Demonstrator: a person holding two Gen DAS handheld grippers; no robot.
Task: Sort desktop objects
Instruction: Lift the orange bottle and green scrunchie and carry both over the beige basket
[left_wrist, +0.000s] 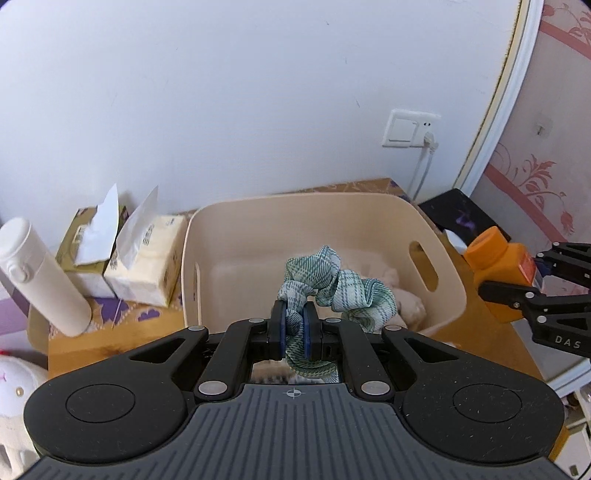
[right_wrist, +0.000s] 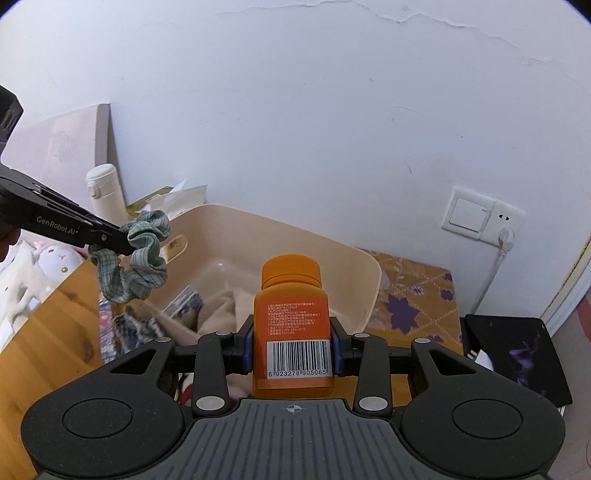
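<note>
Left wrist view: the left hand-held gripper (left_wrist: 294, 325) pinches a green plaid scrunchie (left_wrist: 328, 284) above the beige bin (left_wrist: 448, 291), ready to drop.

Right wrist view: the right hand-held gripper (right_wrist: 291, 347) clamps an orange bottle (right_wrist: 291, 325) upright near the bin's front; it likely goes in next.

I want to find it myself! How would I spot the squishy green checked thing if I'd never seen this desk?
Find the big beige bin by the white wall. In front of it the left gripper is shut on the scrunchie. It is the only ruffled green-and-white checked cloth ring; the right gripper holds a hard orange bottle.
</note>
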